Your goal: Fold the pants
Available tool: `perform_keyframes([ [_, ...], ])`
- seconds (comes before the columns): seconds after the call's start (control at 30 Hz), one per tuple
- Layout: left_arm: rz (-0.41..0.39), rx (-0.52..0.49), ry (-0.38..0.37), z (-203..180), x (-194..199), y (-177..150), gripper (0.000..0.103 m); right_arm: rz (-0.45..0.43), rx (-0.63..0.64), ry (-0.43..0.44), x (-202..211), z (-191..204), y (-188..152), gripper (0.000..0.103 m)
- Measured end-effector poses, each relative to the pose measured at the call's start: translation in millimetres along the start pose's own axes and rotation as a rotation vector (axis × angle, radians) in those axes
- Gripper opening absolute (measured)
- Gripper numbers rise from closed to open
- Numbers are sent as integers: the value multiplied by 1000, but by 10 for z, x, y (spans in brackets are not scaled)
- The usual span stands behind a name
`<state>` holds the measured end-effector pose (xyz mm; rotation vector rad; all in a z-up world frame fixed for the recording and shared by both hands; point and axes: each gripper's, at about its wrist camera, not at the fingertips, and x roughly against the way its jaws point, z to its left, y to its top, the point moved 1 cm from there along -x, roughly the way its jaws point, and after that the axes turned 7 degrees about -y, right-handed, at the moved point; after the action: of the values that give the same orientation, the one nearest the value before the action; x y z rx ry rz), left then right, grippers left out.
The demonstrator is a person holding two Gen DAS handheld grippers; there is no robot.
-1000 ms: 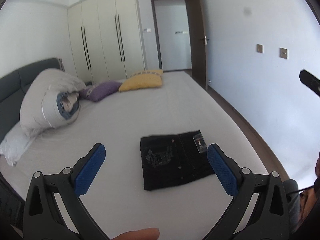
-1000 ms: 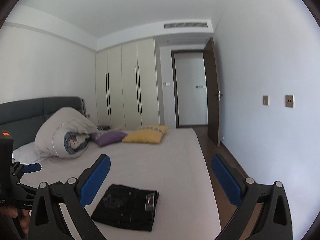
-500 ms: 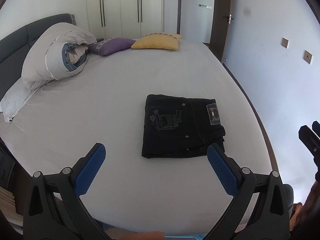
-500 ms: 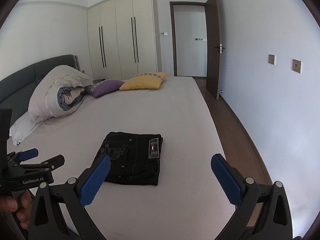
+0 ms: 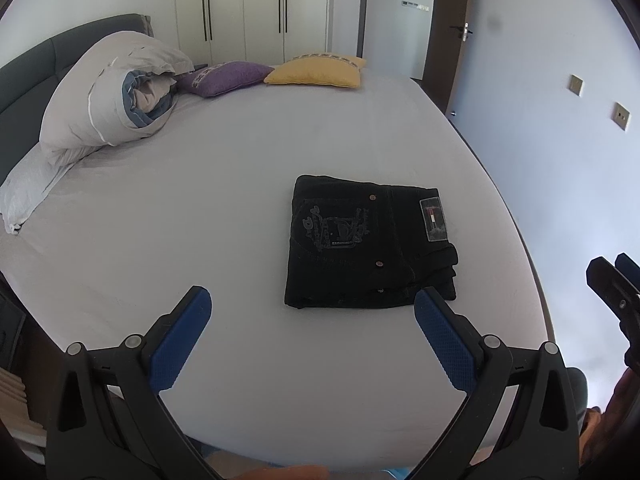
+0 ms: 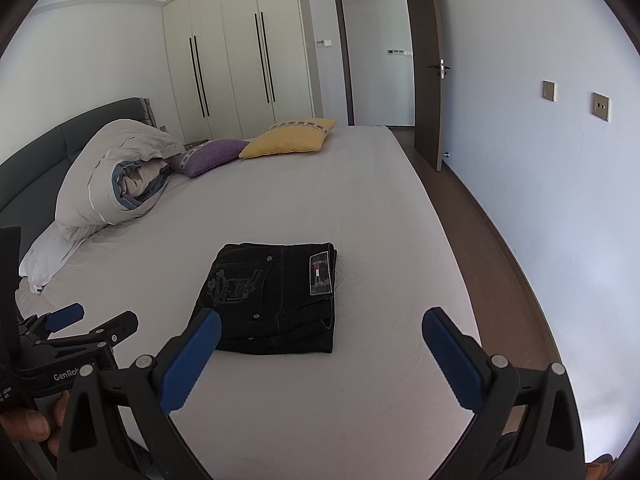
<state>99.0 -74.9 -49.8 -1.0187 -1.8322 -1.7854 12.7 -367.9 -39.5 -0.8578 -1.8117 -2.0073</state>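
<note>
A wide bed (image 6: 288, 208) with a pale grey sheet fills the room, backed by a dark grey padded headboard (image 6: 36, 160). A rolled duvet (image 6: 116, 176) lies by the headboard over a white pillow (image 6: 44, 256), with a purple cushion (image 6: 208, 156) and a yellow cushion (image 6: 288, 138) beside it. Cream wardrobe doors (image 6: 232, 68) with long dark handles line the far wall. A dark brown door (image 6: 428, 64) stands open. Two switch plates (image 6: 576, 98) sit on the pale wall above brown flooring (image 6: 472, 216).

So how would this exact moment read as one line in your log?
task: fold pants | pants: folded, flat on bed | left gripper: open, empty | right gripper: open, empty | contact: none
</note>
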Motion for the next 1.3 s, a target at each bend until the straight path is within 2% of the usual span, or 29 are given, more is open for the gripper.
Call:
perform_keyframes([
  [1.3,38,9,-38,-25,-117,-117,103,48,19,6,-18,98,-92,103],
])
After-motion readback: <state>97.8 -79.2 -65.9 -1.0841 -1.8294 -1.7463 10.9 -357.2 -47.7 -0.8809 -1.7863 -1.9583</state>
